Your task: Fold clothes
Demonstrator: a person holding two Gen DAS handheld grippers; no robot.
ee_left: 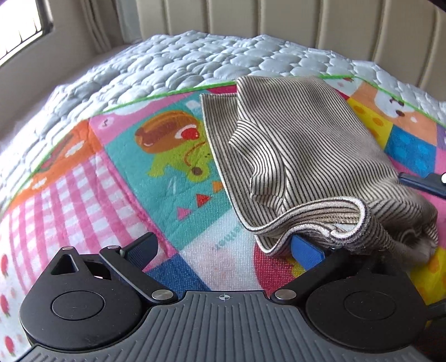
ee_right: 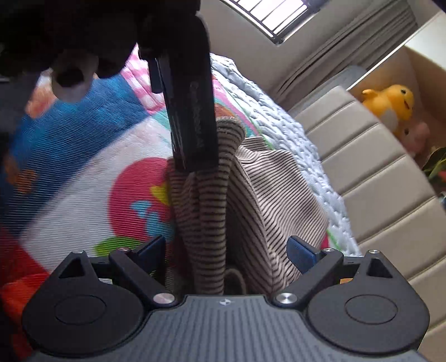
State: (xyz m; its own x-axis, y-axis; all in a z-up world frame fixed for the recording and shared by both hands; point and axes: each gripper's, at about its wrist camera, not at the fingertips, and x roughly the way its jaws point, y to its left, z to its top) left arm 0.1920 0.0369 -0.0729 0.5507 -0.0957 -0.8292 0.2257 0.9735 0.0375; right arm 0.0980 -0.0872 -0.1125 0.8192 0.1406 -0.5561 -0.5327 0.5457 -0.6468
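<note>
Quilted bed (ee_left: 172, 64) with a padded headboard (ee_left: 278, 19) behind it carries a bright cartoon play mat (ee_left: 117, 178), and the striped garment (ee_left: 306, 144) lies bunched on that mat, partly doubled over, toward the headboard side. Left claw (ee_left: 223, 247) is spread wide, gripping nothing; its blue inner finger sits tucked under the garment's near hem, which drapes over it, probably to lift or flip that edge. Right claw (ee_right: 227, 250) is also splayed, with a rolled ridge of the garment (ee_right: 211, 217) running between its fingers but not pinched. Dark tool body of the other claw hangs over the garment's far end in the right view. Fold stage unclear: partly folded, or loosely dropped.
</note>
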